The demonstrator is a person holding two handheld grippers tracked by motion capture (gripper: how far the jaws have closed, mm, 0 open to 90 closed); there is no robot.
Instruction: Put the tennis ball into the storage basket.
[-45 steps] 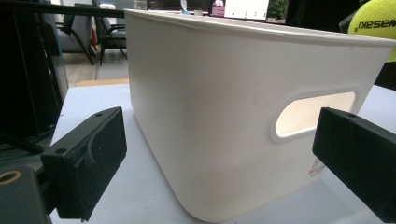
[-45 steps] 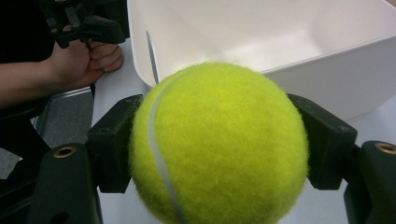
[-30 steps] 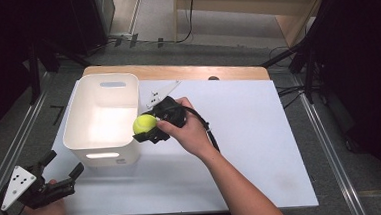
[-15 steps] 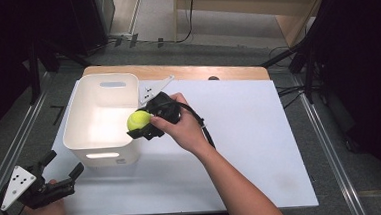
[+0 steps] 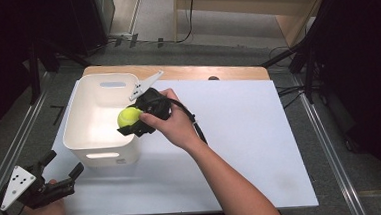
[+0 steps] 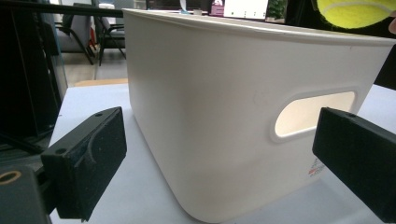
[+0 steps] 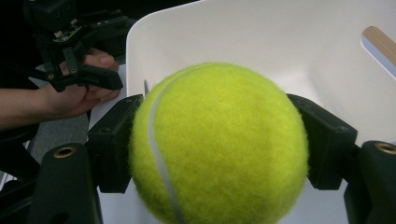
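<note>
One tennis ball (image 5: 128, 117) sits pinched between the jaws of the right gripper (image 5: 135, 122), held over the near right rim of a white bin (image 5: 88, 150) on the table (image 5: 250, 134). Both pads press the ball's widest part, one on each side, as the right gripper view shows. By its look, the ball is light and springy, its felt giving good friction; a grip across the middle suits it, since a squeeze off-centre could squirt it out. The bin looks like thin, stiff plastic, easily nudged. The left gripper (image 5: 57, 171) waits at the table's near left corner with its jaws spread and nothing between them, facing the bin's slotted handle (image 6: 314, 112). The bin's floor is washed out by glare in the high view, so whether it holds anything cannot be told. The hand (image 5: 174, 126) covers most of the right gripper's body.
</note>
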